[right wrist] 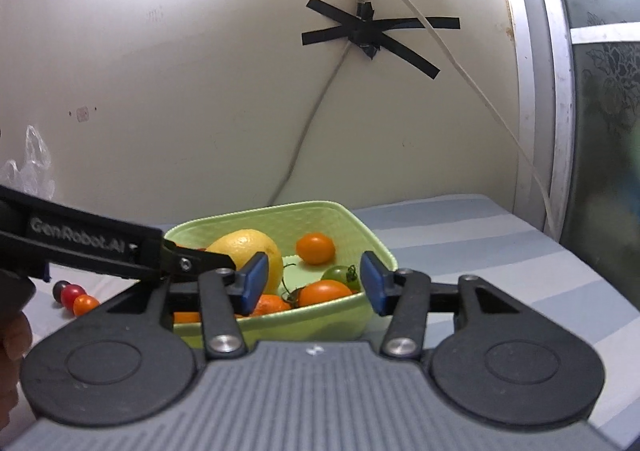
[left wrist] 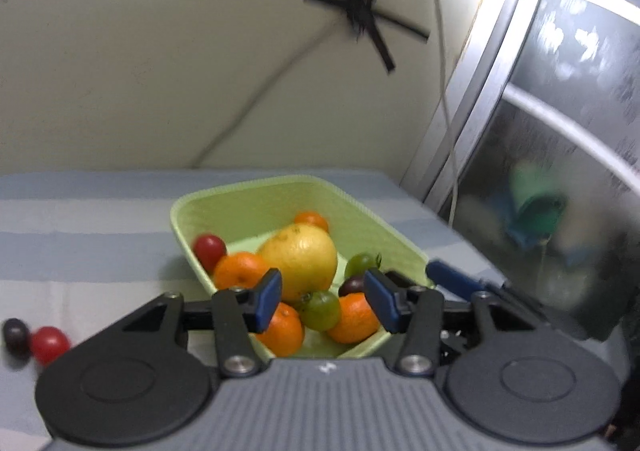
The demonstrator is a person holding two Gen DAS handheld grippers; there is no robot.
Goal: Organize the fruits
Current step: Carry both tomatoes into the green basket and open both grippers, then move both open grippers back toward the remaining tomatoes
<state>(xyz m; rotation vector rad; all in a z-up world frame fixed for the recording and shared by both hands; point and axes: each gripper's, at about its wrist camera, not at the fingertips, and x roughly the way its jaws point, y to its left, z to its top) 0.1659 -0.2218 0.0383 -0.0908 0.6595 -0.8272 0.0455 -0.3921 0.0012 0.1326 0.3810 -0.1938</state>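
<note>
A light green basket (left wrist: 248, 207) (right wrist: 320, 321) on the striped cloth holds a large yellow citrus (left wrist: 299, 261) (right wrist: 244, 247), several oranges (left wrist: 240, 269), green tomatoes (left wrist: 321, 310) and a red tomato (left wrist: 209, 250). My left gripper (left wrist: 322, 301) is open and empty just above the basket's near end. My right gripper (right wrist: 313, 285) is open and empty, in front of the basket's near wall. A dark grape (left wrist: 15, 335) and a red tomato (left wrist: 49, 343) lie on the cloth to the left, with a small orange one (right wrist: 85, 305) beside them in the right wrist view.
The table has a blue and white striped cloth (left wrist: 80, 235). A wall with taped cables (right wrist: 372, 31) stands behind it. A metal-framed glass door (left wrist: 560, 131) is at the right. The left gripper's body (right wrist: 80, 243) crosses the right wrist view at left.
</note>
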